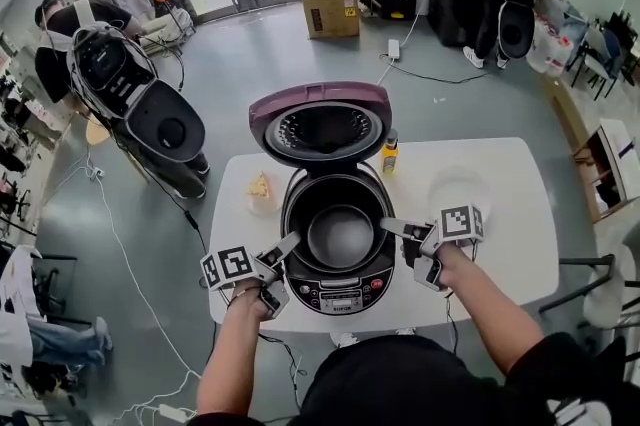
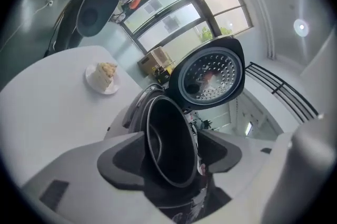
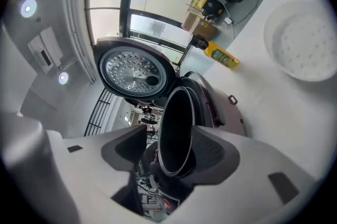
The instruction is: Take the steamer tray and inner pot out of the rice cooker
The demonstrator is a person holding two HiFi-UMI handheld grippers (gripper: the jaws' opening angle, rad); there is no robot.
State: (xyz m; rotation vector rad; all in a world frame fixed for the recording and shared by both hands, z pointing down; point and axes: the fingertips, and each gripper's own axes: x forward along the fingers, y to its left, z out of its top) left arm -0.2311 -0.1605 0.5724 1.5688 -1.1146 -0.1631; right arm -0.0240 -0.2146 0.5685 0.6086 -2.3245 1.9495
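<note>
Dark round metal inner pot [image 1: 340,236]: seated in the open maroon-lidded rice cooker [image 1: 338,292], at the middle of the white table [image 1: 500,254]. The pot's rim runs between the two tools, with the left gripper [image 1: 284,250] at its left edge and the right gripper [image 1: 397,230] at its right edge, equally near. Each gripper's jaws stand moderately apart and straddle the rim wall; the fingers [image 2: 124,157] show no pad pressing. White perforated steamer tray [image 1: 455,186]: out, on the table to the right. Judgement: next step is closing on opposite rim edges.

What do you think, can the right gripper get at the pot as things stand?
Probably yes: the lid stands open, nothing covers the pot, and the right gripper has its open jaws either side of the rim.
</note>
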